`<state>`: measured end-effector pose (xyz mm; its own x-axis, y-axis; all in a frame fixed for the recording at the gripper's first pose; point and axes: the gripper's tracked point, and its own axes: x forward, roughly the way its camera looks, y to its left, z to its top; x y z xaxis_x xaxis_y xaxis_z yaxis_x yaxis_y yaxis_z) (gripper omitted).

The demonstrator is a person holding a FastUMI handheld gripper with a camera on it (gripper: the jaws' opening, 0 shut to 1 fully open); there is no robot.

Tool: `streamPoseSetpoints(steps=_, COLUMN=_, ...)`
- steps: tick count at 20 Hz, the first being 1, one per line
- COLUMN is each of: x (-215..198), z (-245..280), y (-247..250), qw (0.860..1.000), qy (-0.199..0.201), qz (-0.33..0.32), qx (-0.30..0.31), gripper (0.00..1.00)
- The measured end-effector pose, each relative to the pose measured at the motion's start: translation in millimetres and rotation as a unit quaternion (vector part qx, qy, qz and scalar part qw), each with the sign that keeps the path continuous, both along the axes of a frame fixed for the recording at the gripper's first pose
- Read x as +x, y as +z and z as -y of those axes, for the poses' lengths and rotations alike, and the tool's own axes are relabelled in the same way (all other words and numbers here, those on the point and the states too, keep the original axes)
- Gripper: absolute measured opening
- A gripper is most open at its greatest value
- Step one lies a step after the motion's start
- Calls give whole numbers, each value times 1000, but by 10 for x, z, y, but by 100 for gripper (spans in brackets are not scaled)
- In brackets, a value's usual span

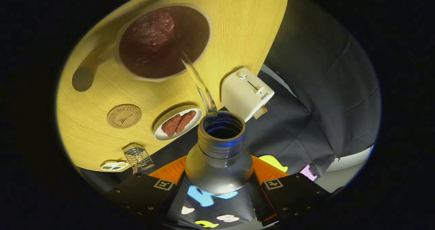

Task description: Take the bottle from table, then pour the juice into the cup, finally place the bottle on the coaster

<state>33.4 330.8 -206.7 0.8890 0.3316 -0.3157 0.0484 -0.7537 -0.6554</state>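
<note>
Gripper point(219, 186) pinches the bottle point(220, 155) between both fingers — tilted, juice point(198, 84) streaming into the cup point(163, 41).

The bottle point(219, 155) hides its own lower body between the gripper point(219, 186) fingers; the small card point(114, 166) beside them is unreadable.

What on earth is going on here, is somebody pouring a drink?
Yes. A hand-held gripper has its two fingers clamped on a clear bottle, tipped over so a thin stream runs from its open mouth into the cup on the yellow table. The cup already holds dark liquid. The round coaster, where the bottle goes afterwards, is bare for now. Nearby are a plate with two brown slices and a white toaster.
</note>
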Motion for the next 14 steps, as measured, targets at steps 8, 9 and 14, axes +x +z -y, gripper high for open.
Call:
streamPoseSetpoints(steps=8, x=-57, z=-71, y=26, qw=1000, qy=6, qz=9, qx=-19, gripper=80)
streamPoseSetpoints(steps=9, x=-51, z=-82, y=27, qw=1000, qy=6, qz=10, qx=-21, gripper=80)
streamPoseSetpoints(steps=14, x=-76, z=-95, y=38, qw=999, qy=7, qz=15, qx=-30, gripper=80)
